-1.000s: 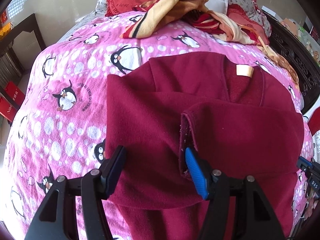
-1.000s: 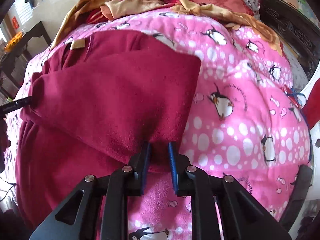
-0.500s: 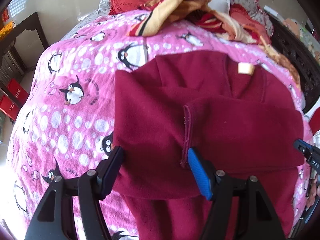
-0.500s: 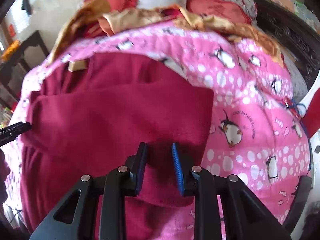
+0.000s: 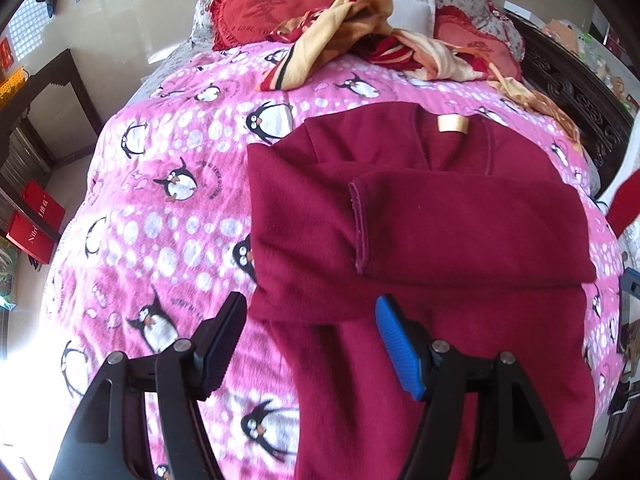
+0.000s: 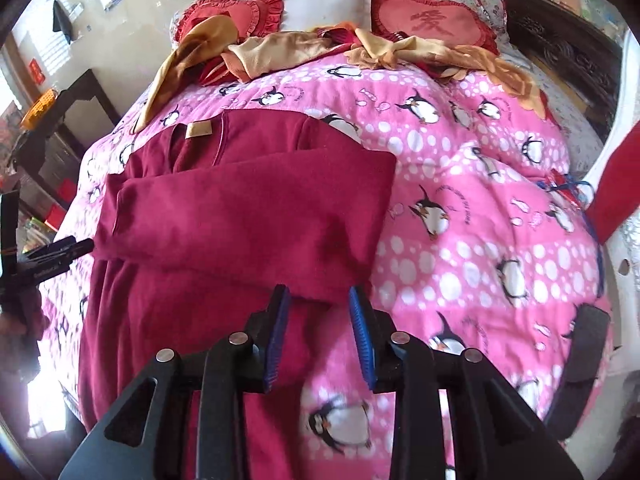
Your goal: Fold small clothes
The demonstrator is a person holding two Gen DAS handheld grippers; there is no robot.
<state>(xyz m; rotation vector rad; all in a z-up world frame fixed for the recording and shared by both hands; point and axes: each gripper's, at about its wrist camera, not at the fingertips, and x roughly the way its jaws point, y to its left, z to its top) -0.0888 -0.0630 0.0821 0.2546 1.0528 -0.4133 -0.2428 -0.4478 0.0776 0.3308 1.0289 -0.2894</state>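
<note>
A dark red fleece top (image 5: 420, 232) lies flat on the pink penguin blanket (image 5: 168, 208), with both sleeves folded across its chest and a tan neck label (image 5: 452, 124) at the far end. It also shows in the right wrist view (image 6: 248, 216). My left gripper (image 5: 310, 320) is open and empty, just short of the folded sleeve's near edge. My right gripper (image 6: 318, 304) is open and empty, above the top's lower right part, near the fold's near corner. The left gripper's tip (image 6: 60, 254) shows at the left edge of the right wrist view.
A heap of yellow and red clothes (image 5: 360, 32) and red heart cushions (image 5: 260, 8) lie at the head of the bed. A dark carved bed frame (image 5: 580, 96) runs along the right. Dark furniture (image 5: 44, 92) and red boxes (image 5: 36, 224) stand left of the bed.
My right gripper opened and let go of the sleeve, which now lies folded over the chest. Both grippers pulled back toward the near edge of the top.
</note>
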